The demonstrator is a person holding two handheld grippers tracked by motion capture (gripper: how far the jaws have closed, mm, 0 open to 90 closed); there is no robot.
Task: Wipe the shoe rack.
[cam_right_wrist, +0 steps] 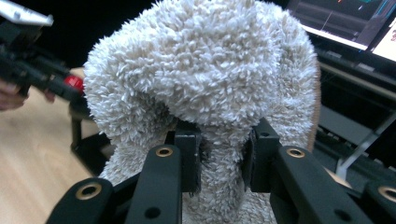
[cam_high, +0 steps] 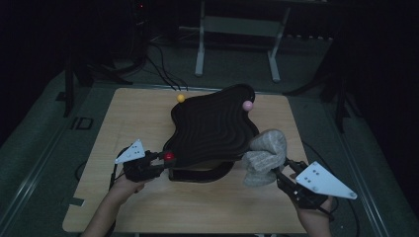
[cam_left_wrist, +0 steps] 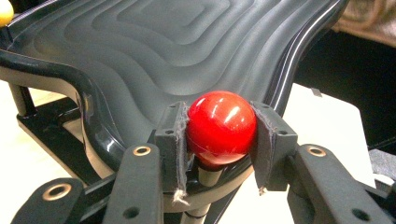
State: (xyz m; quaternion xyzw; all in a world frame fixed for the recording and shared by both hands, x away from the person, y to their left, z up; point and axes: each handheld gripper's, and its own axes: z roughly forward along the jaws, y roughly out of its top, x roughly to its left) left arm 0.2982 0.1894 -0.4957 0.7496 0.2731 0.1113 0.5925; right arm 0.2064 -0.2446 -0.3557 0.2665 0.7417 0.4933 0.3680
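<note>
From the high view I see the black wavy tray (cam_high: 212, 131) standing mid-table on its dark base, with my left gripper (cam_high: 165, 159) at its 7 o'clock corner and my right gripper (cam_high: 276, 173) at its 4 o'clock edge. The left gripper view gives what the overhead cannot: both pads are clenched on the red ball (cam_left_wrist: 220, 128), which sits on a short post at the tray's rim, and the stepped ridges run away toward 12 o'clock. A yellow ball (cam_left_wrist: 5, 13) is cut off at the frame's 10 o'clock corner; overhead it sits at the tray's 11 o'clock corner, with a pink ball (cam_high: 248, 105) at 1 o'clock.

The right gripper view shows the jaws grasping a fold of the fluffy grey-white cloth (cam_right_wrist: 205, 79), which overhead rests against the tray's 4 o'clock edge.

The wooden table (cam_high: 133, 116) has bare room at 9 o'clock and along the near edge at 6 o'clock; the 3 o'clock strip is narrower.

The cloth hides the tray from the right gripper view, and I cannot tell whether a ball sits under it. The room beyond the table is too dark to read.
</note>
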